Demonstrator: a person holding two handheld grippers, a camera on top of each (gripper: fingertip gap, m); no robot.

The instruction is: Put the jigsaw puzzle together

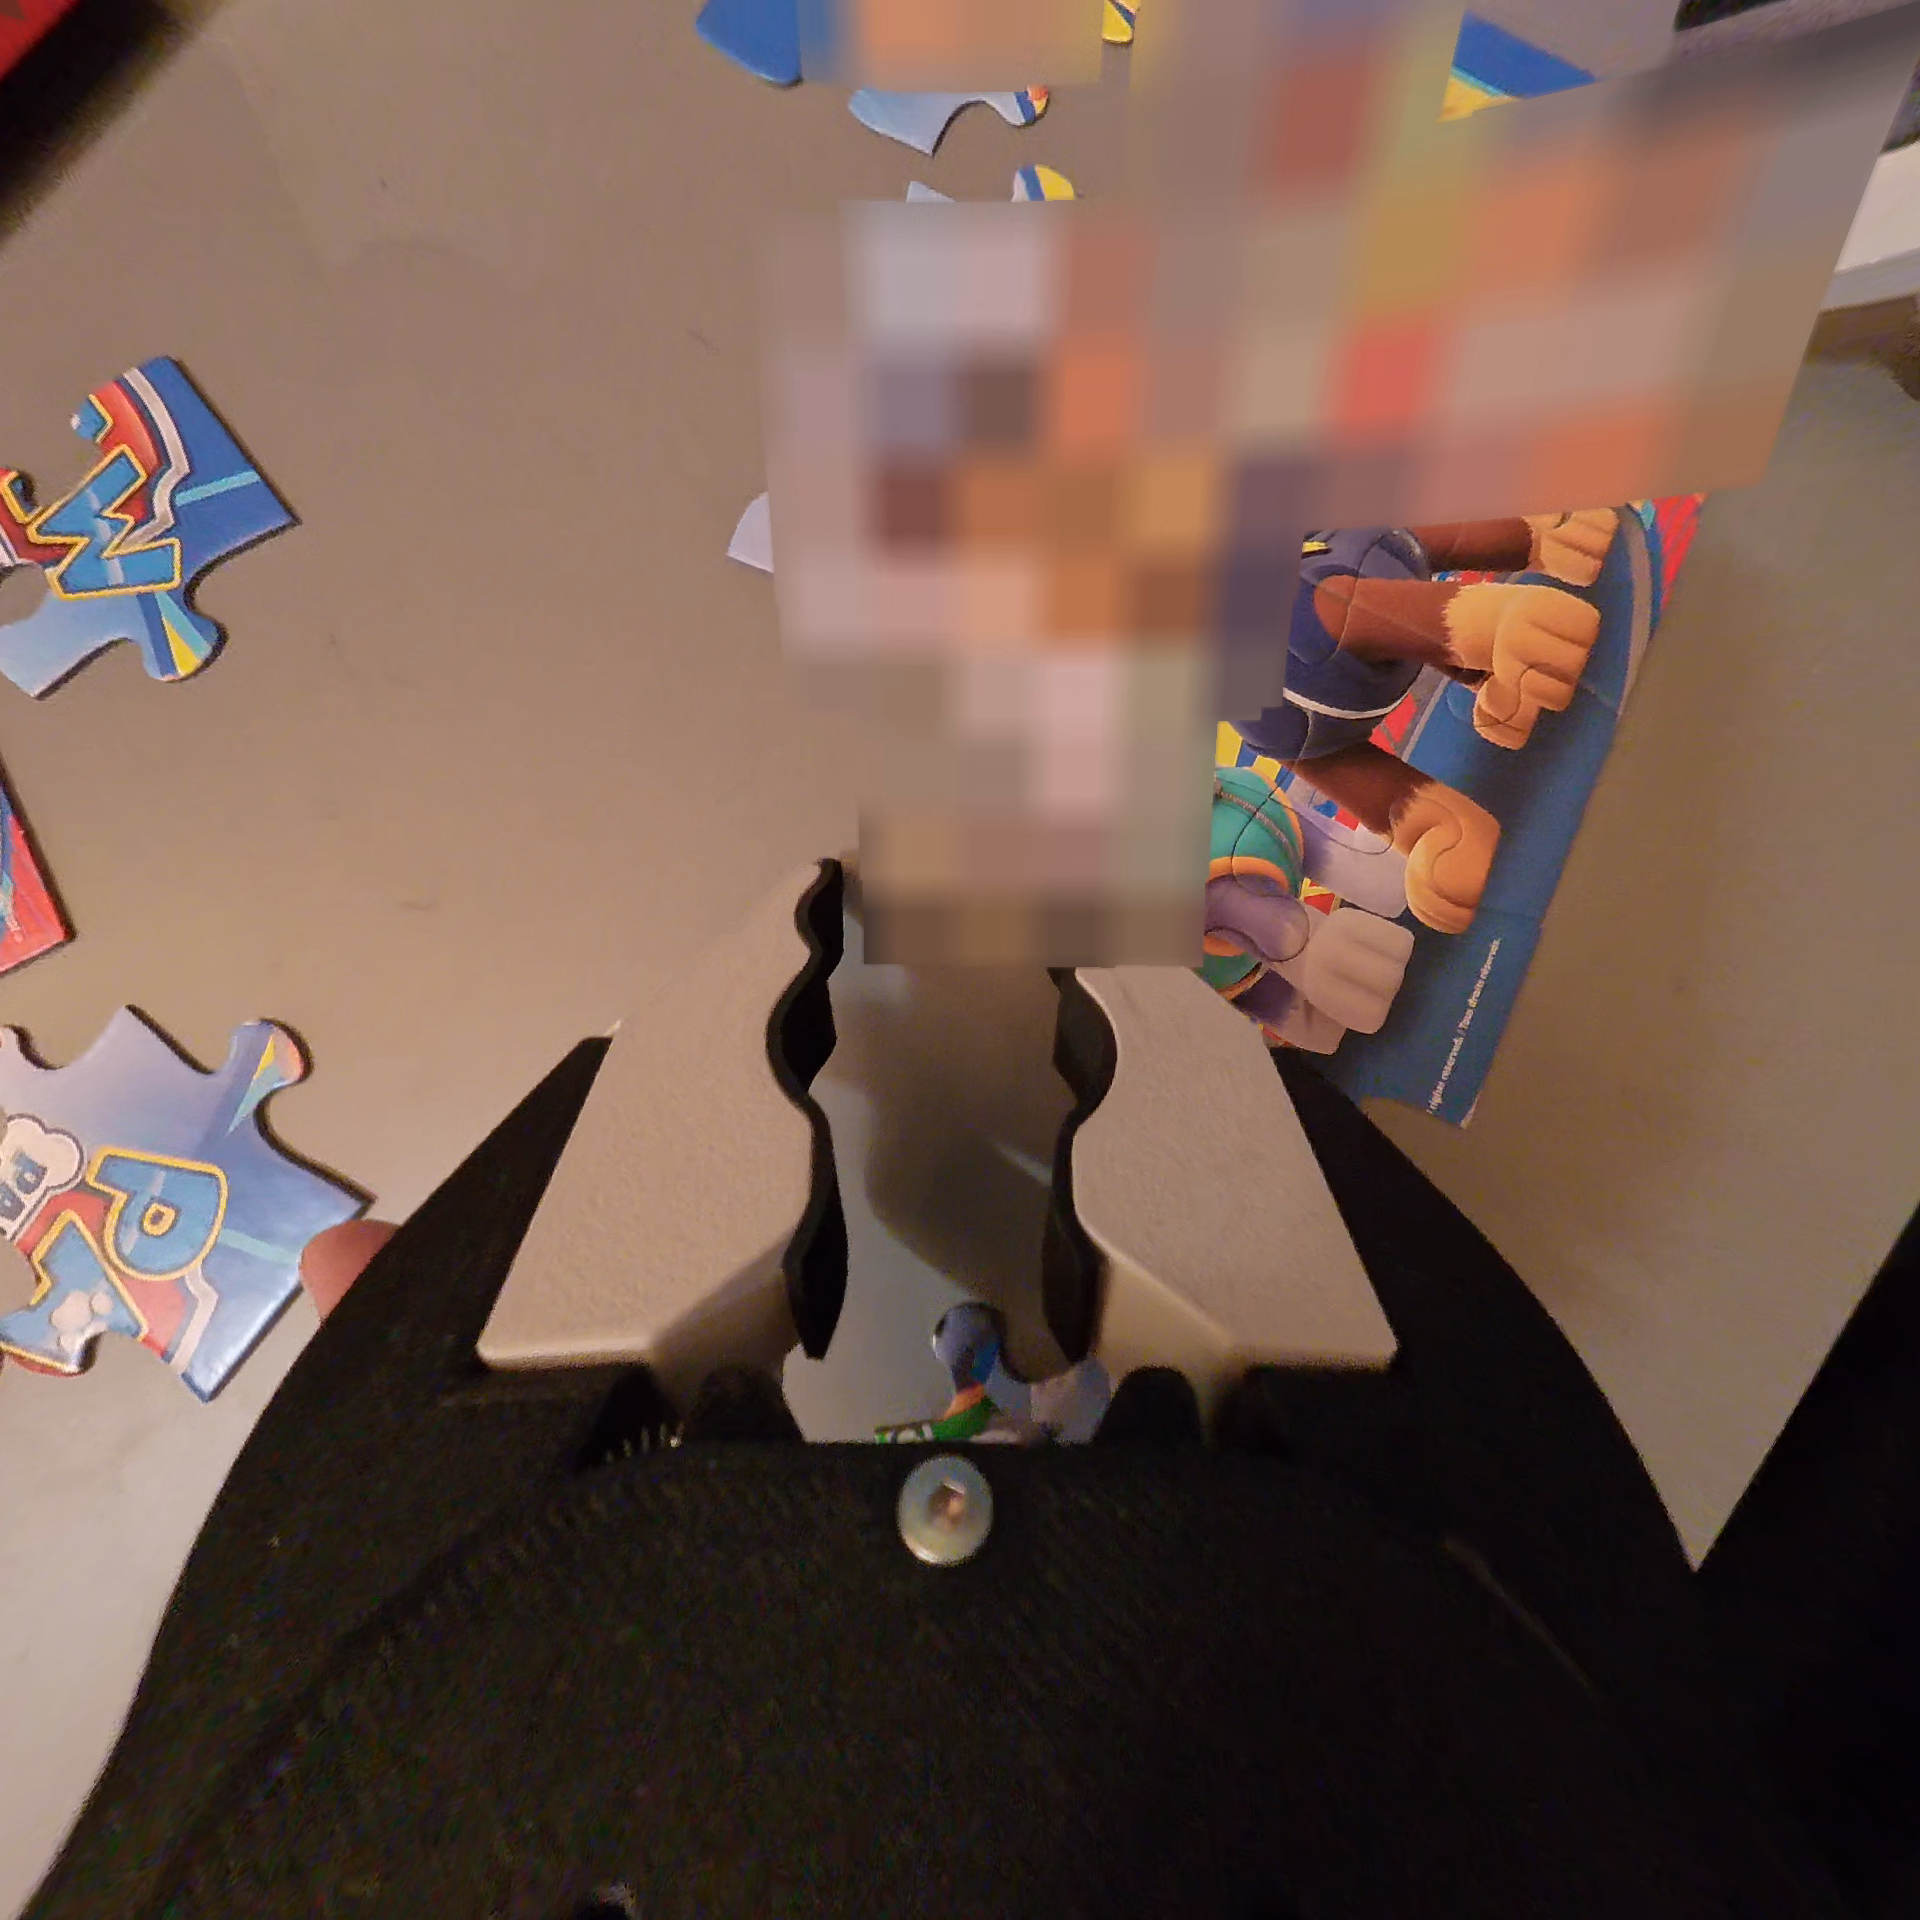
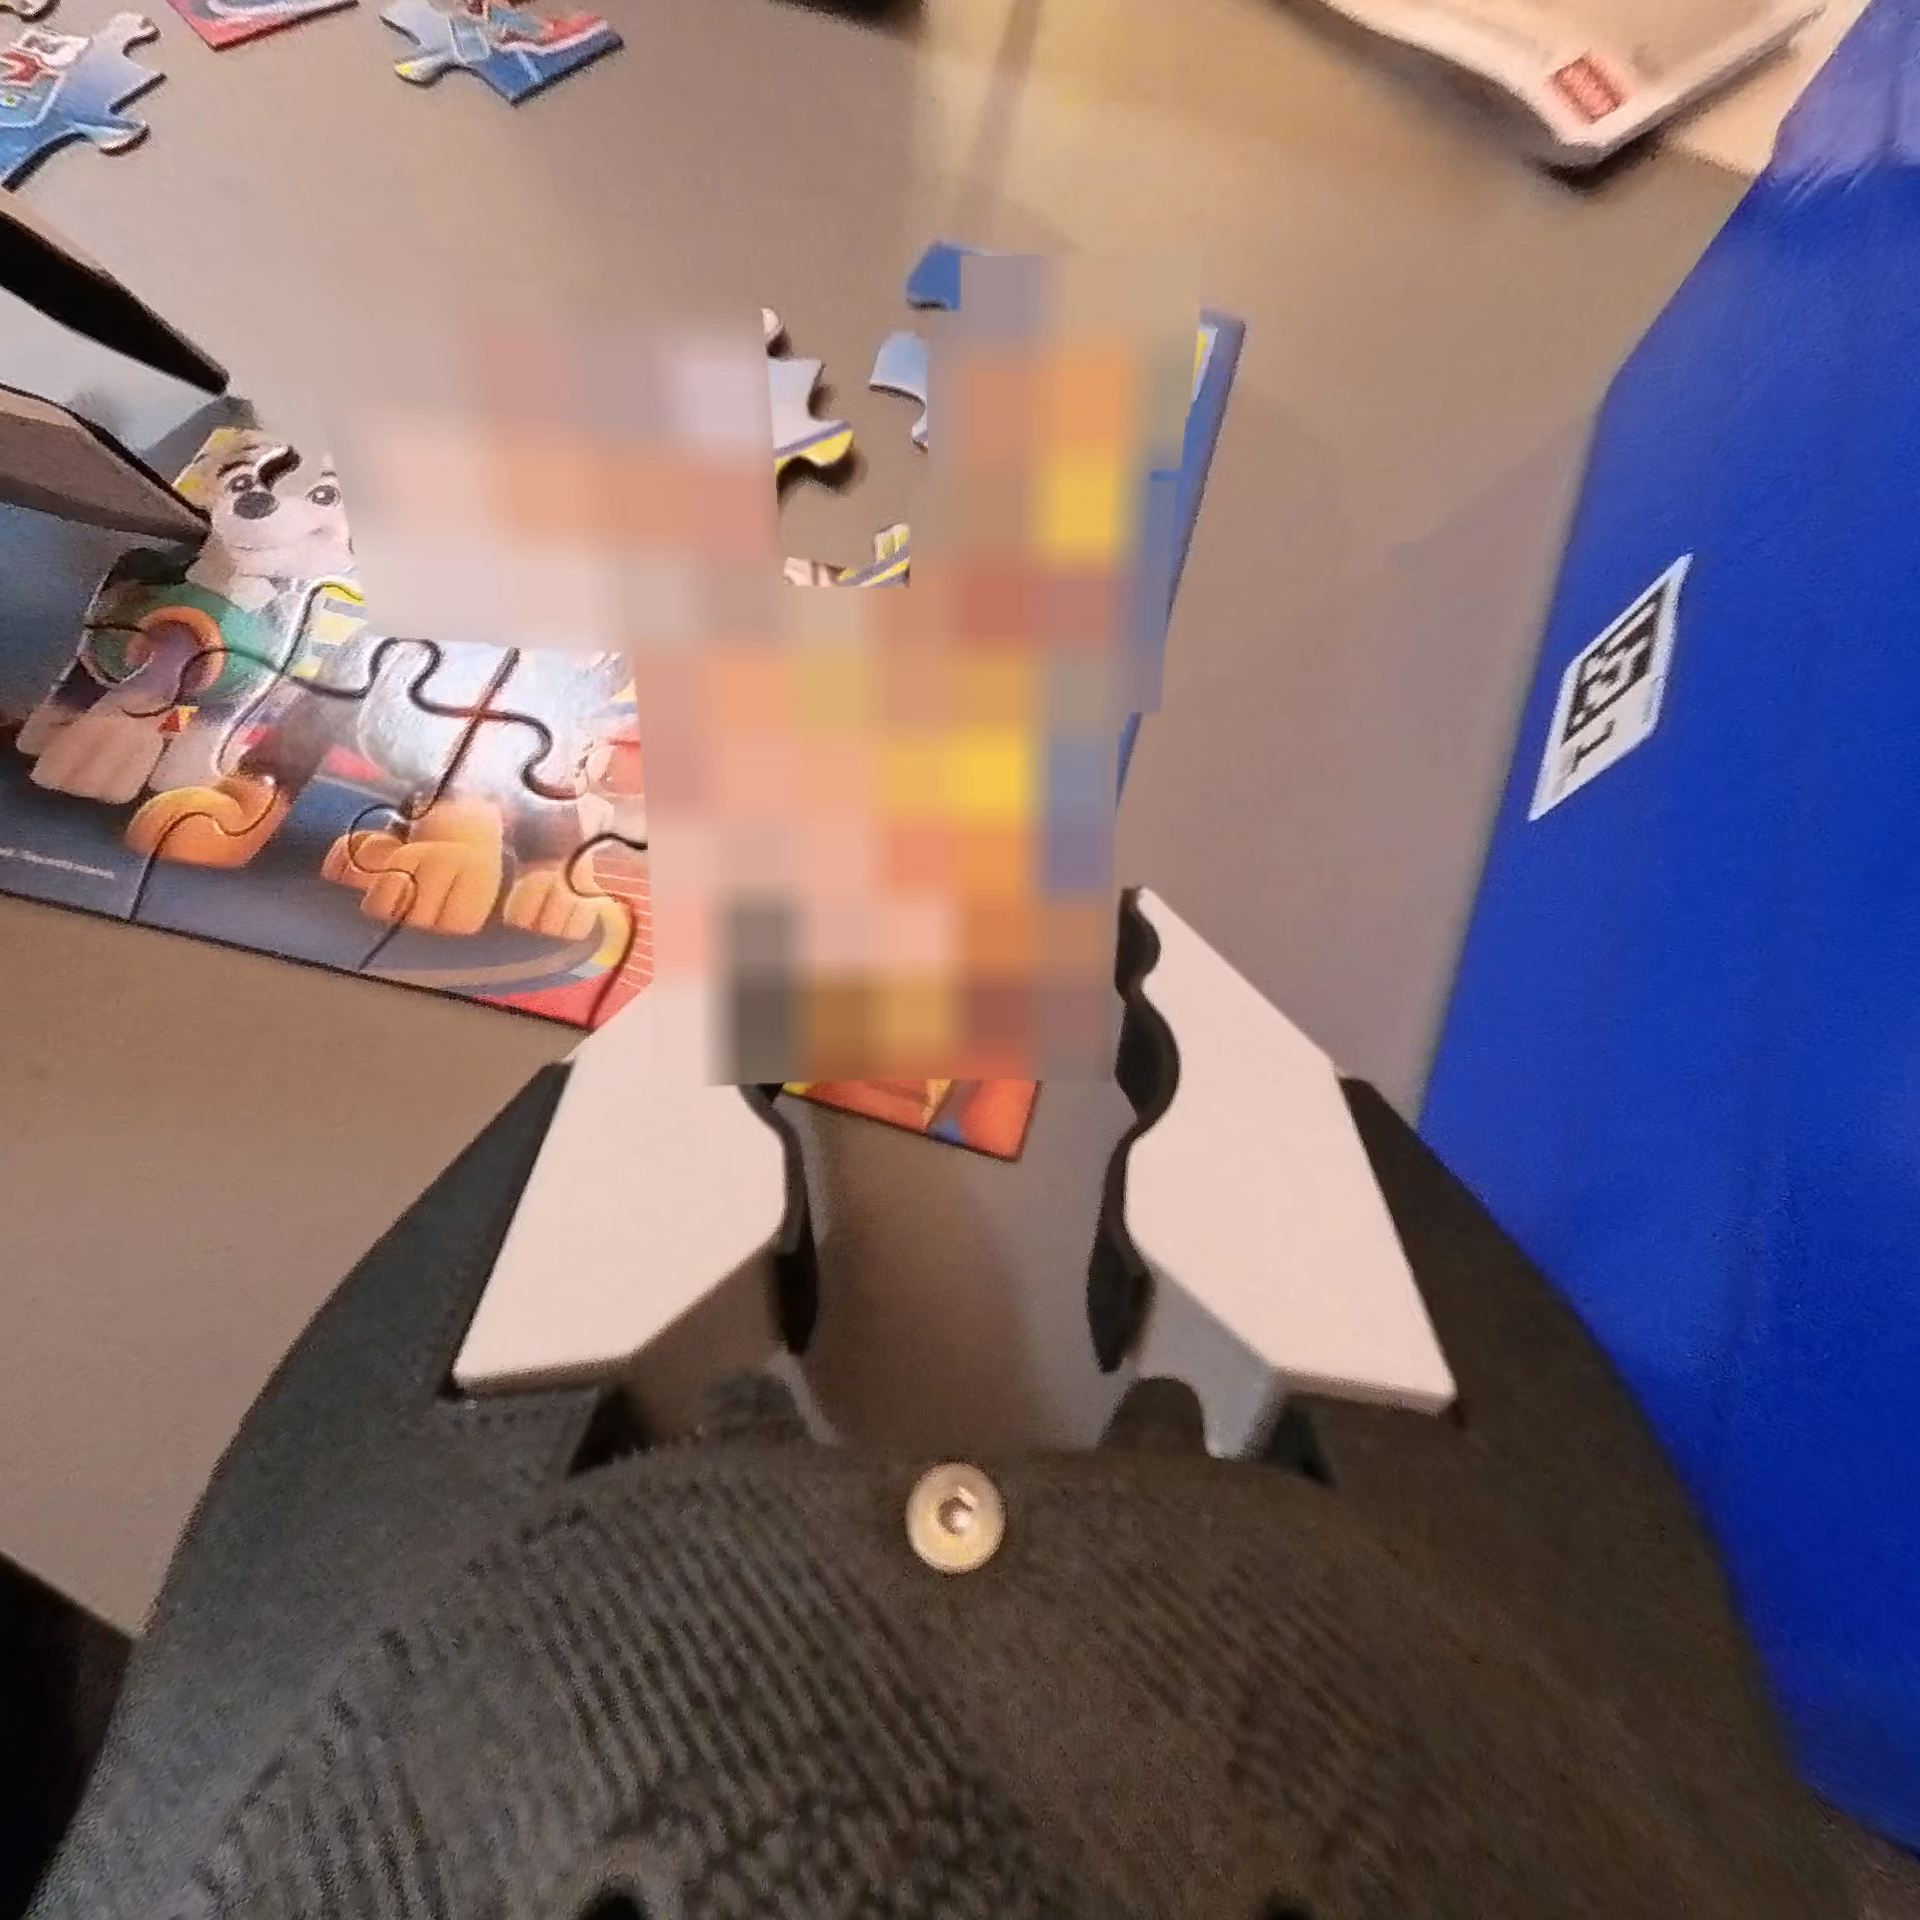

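A partly joined cartoon jigsaw lies on the grey table (image 1: 499, 727), at the right in the left wrist view (image 1: 1455, 727) and at the left in the right wrist view (image 2: 343, 790). My left gripper (image 1: 951, 925) is at the jigsaw's end. Its fingers stand a little apart, and a mosaic patch hides what lies at the tips. It also shows at the left edge of the right wrist view (image 2: 94, 468), beside the piece with a dog's head (image 2: 270, 488). My right gripper (image 2: 935, 966) is open, fingers wide, over the corner of an orange and red piece (image 2: 925, 1117) lying flat on the table.
Loose pieces lie at the left (image 1: 125, 520) (image 1: 135, 1195), at the top (image 1: 935, 114), and under my left gripper's base (image 1: 987, 1371). More pieces lie at the far left (image 2: 499, 42). A blue box (image 2: 1714, 935) with a square tag stands close at the right. A white thing with a red label (image 2: 1558, 83) lies behind it.
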